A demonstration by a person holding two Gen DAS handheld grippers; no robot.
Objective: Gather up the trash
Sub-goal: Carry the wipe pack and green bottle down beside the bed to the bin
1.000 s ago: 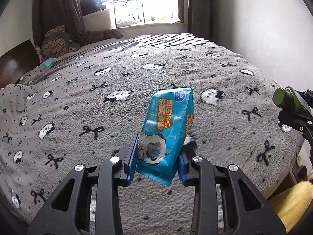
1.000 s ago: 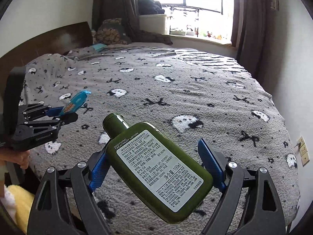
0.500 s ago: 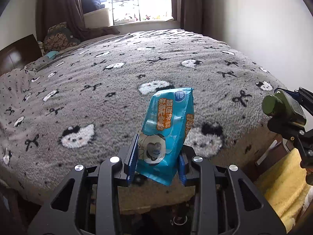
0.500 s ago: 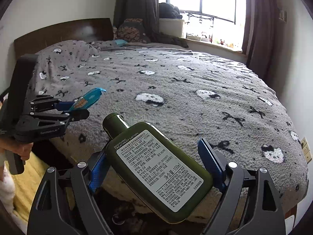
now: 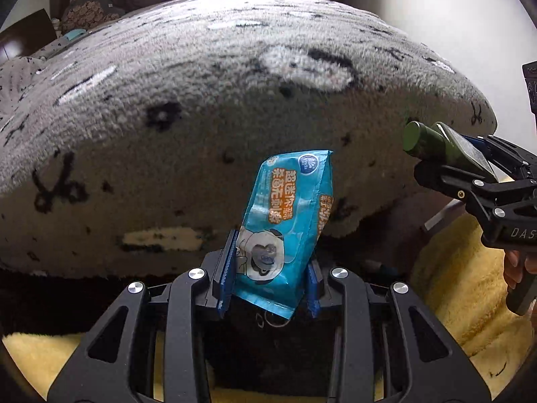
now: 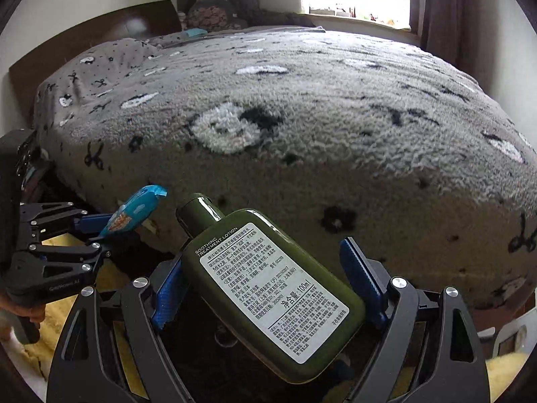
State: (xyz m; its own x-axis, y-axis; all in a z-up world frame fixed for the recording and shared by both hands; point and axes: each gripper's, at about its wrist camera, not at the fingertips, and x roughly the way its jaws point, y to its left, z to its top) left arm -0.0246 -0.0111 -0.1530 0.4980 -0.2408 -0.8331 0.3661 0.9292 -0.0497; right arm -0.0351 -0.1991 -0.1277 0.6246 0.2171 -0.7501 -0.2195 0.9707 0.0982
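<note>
My left gripper [image 5: 268, 282] jaws clamp blue wipes packet [image 5: 285, 228], right gripper [image 6: 268, 288] jaws green lotion bottle [image 6: 272, 288]; both now lower, beside bed [image 6: 302, 107] edge.

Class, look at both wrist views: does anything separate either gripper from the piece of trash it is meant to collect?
Nothing visible does. The left gripper already clamps the blue wipes packet, and the right gripper grips the green lotion bottle. No bin shows in either view.

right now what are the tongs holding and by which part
Left tongs pinch the blue wipes packet by its lower end. Right tongs grip the green lotion bottle across its body, cap pointing away.
</note>
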